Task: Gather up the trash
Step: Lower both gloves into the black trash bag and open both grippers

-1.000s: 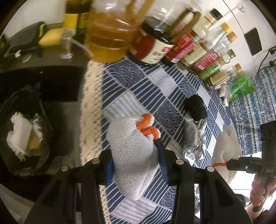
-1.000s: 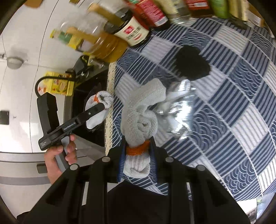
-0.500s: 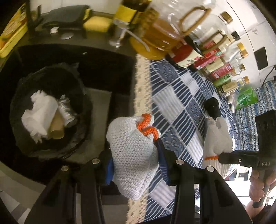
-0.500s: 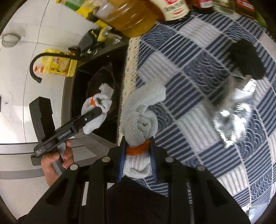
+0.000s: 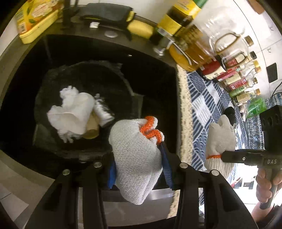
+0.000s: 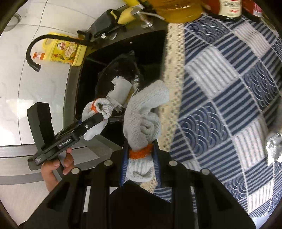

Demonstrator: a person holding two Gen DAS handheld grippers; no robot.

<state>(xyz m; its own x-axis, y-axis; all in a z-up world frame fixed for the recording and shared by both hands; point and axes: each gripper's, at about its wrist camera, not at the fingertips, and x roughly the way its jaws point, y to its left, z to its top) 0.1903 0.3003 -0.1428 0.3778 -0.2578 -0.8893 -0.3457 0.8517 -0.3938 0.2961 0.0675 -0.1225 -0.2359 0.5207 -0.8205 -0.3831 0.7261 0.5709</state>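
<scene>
My left gripper is shut on a bunched grey knitted glove with an orange cuff. It hangs over the near right rim of a black-lined trash bin that stands in a dark sink. In the bin lie white tissue, a cardboard tube and a silver can. My right gripper is shut on a second grey glove by its orange cuff, over the lace edge of the tablecloth beside the sink. Each wrist view shows the other gripper, held in a hand.
A blue and white patterned tablecloth covers the counter right of the sink. Crumpled foil and a black lump lie on it. Oil jugs and sauce bottles line the back. A yellow detergent bottle and black faucet stand behind the sink.
Both grippers have travelled left from over the tablecloth to the sink, each still gripping its glove. The bin has come under the left gripper; the foil and black lump stayed behind.
</scene>
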